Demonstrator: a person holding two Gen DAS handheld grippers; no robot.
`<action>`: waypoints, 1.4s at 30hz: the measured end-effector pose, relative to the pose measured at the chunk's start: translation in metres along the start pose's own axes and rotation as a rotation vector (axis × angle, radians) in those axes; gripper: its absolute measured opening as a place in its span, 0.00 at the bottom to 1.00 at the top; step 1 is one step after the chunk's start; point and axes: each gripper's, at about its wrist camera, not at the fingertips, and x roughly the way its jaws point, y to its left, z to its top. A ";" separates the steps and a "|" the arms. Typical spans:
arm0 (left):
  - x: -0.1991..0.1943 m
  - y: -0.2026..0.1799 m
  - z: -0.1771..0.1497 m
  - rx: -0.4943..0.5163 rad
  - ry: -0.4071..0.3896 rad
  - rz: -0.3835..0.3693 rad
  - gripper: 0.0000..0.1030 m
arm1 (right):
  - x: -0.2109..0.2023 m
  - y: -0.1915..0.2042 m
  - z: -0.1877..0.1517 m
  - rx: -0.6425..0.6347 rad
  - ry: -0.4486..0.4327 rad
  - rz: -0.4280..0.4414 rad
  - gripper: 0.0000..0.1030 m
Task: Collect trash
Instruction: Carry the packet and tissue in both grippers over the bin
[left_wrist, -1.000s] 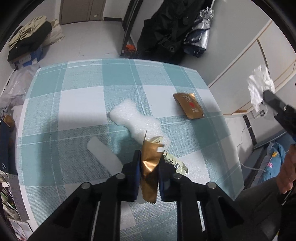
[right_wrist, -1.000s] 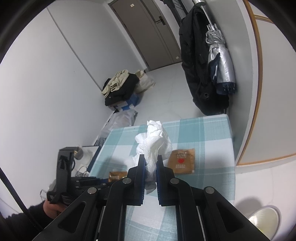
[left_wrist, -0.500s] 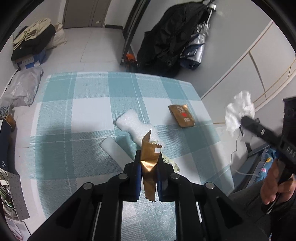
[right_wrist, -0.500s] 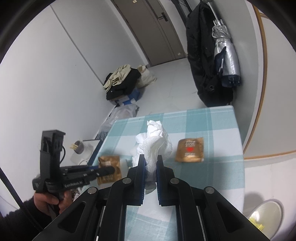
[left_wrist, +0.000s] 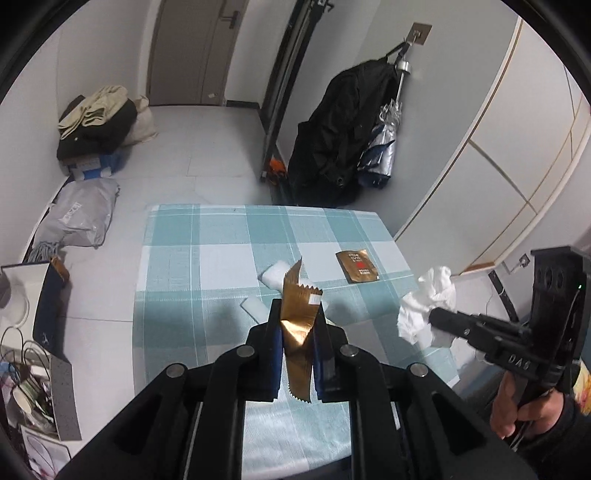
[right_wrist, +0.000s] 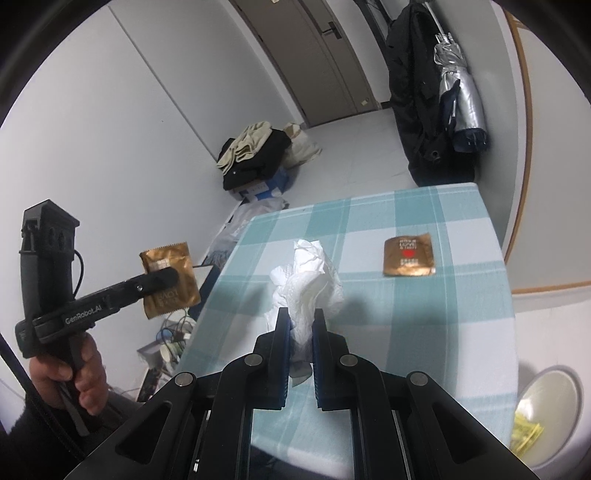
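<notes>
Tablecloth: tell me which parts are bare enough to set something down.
The checked tablecloth is bare along its far edge and left side. The near right corner, below the flat gold packet, is free too. The middle is crowded with white foam scraps.

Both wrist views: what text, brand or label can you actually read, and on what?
"GenRobot.AI": side of the left gripper, right wrist view.
"LOVE" above a red heart: gold wrapper lying on the table; its other lines are too small to read.
Gold wrapper in the left gripper: printing too blurred to read.
Right gripper, left wrist view: raised letters, not legible.
Crumpled tissue: no text.
</notes>
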 end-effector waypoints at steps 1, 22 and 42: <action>-0.003 -0.001 -0.005 -0.009 -0.002 -0.001 0.09 | -0.003 0.002 -0.003 0.003 -0.004 0.002 0.09; -0.056 -0.047 -0.032 0.007 -0.152 0.055 0.09 | -0.087 0.034 -0.015 -0.051 -0.160 0.009 0.09; -0.020 -0.195 0.004 0.222 -0.139 -0.170 0.09 | -0.230 -0.079 -0.025 0.079 -0.346 -0.230 0.09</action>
